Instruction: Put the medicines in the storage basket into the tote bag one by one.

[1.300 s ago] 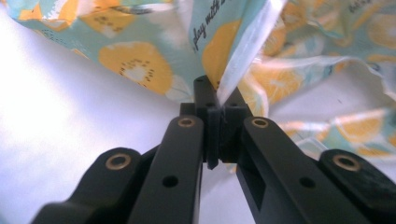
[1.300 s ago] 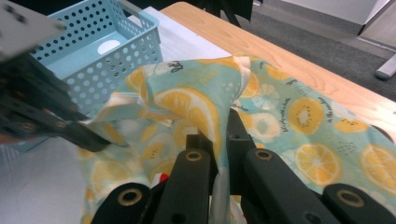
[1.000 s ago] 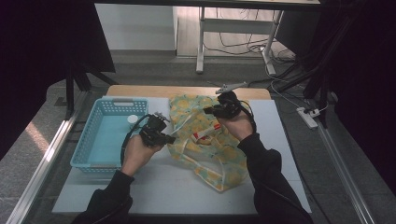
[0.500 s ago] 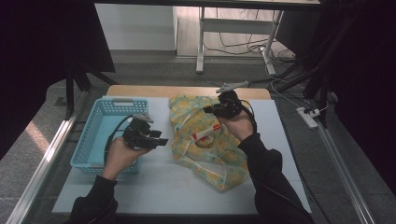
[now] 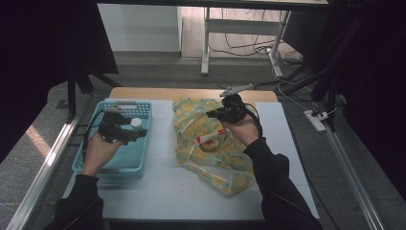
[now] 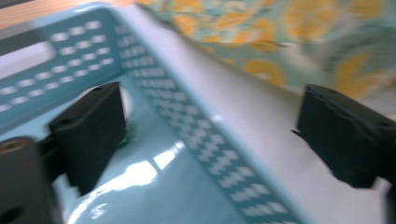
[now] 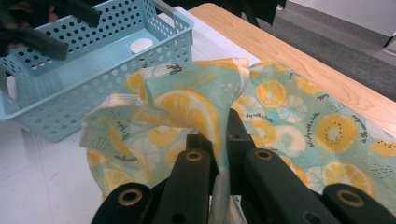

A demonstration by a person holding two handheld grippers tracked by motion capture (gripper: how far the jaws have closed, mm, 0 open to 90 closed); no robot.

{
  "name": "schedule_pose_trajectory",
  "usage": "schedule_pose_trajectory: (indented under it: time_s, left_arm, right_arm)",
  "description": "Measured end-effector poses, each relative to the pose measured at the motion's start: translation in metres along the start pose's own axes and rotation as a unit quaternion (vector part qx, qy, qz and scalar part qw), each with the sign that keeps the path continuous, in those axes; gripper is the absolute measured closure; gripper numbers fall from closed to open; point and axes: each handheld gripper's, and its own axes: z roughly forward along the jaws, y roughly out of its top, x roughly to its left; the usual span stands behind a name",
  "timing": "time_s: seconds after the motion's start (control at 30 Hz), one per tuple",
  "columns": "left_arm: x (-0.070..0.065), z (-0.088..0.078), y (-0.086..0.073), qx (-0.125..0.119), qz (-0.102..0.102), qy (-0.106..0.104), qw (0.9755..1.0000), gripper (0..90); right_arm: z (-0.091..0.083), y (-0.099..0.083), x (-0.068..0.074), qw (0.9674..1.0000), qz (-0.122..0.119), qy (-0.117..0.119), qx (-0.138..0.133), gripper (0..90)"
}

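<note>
Right gripper view: right gripper (image 7: 219,140) clamped on bag (image 7: 187,107) | left gripper (image 6: 210,135) just spread wide, empty, over basket (image 6: 196,121)

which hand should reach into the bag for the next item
Left. The left gripper hangs open and empty over the blue basket, jaws just opened. The right gripper is shut on the lemon-print bag, holding its edge up.

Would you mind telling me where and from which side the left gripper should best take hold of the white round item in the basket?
Probably from straight above, jaws across the white round item: it lies flat on the blue basket floor near the far right corner, walls blocking sideways approaches.
</note>
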Motion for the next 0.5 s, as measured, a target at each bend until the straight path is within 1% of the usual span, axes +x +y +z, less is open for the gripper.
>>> schedule_pose_trajectory:
  time_s: [0.1, 0.17, 0.23, 0.33, 0.47, 0.5]
  left_arm:
    - [0.014, 0.002, -0.002, -0.002, -0.005, 0.018, 0.9998, 0.7]
    - [0.023, 0.004, -0.003, 0.001, -0.004, 0.028, 0.9996, 0.0]
    - [0.029, 0.009, -0.004, 0.013, 0.0, 0.042, 0.999, 0.0]
    - [0.037, 0.018, -0.003, 0.035, 0.0, 0.053, 0.998, 0.0]
    - [0.045, 0.032, -0.001, 0.052, -0.012, 0.063, 0.9966, 0.0]
    - [0.046, 0.036, 0.0, 0.051, -0.016, 0.063, 0.9966, 0.0]
  right_arm:
    - [0.0, 0.0, -0.001, 1.0, 0.0, 0.0, 0.001, 89.4]
    - [0.001, -0.001, -0.002, 1.0, 0.002, 0.0, 0.002, 89.3]
    - [0.001, -0.001, -0.002, 1.0, 0.003, -0.001, 0.002, 89.3]
    - [0.002, -0.002, -0.003, 1.0, 0.004, 0.0, 0.003, 89.4]
    - [0.002, -0.002, -0.003, 1.0, 0.003, 0.0, 0.003, 89.3]
    - [0.002, -0.002, -0.003, 1.0, 0.003, 0.001, 0.003, 89.3]
